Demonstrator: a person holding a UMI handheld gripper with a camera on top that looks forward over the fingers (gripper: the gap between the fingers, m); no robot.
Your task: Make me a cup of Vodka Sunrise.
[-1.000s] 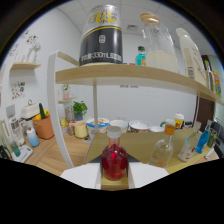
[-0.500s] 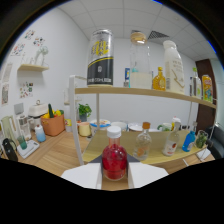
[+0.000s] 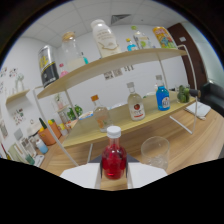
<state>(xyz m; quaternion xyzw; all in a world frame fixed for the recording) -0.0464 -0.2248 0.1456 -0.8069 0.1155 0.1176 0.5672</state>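
Jaws: clenched on the red bottle [image 3: 113, 160]; both white fingers [image 3: 82, 176] press its sides, gripper [image 3: 114, 176] tilted so the whole scene leans.
Red bottle: small, round-bellied, white cap, red liquid; held upright between the fingers, above the worktop [image 3: 200, 142].
Glass [image 3: 155, 152]: clear tumbler, on the worktop just beside the red bottle, a little ahead of the fingers, apart from them.
Lower shelf [image 3: 150, 117]: beyond the glass; carries a clear bottle with an orange cap [image 3: 101, 115], a labelled bottle [image 3: 134, 102] and a blue bottle [image 3: 161, 95], each well apart.
Upper shelf [image 3: 100, 67]: dark can [image 3: 48, 66], clear jar [image 3: 72, 51], tall white bottle [image 3: 104, 37], further containers towards its far end.
Worktop far edge: orange pot [image 3: 48, 134] with a plant, small jars beside it.
In the way: only the glass stands near the bottle; shelf frame rails run down ahead.
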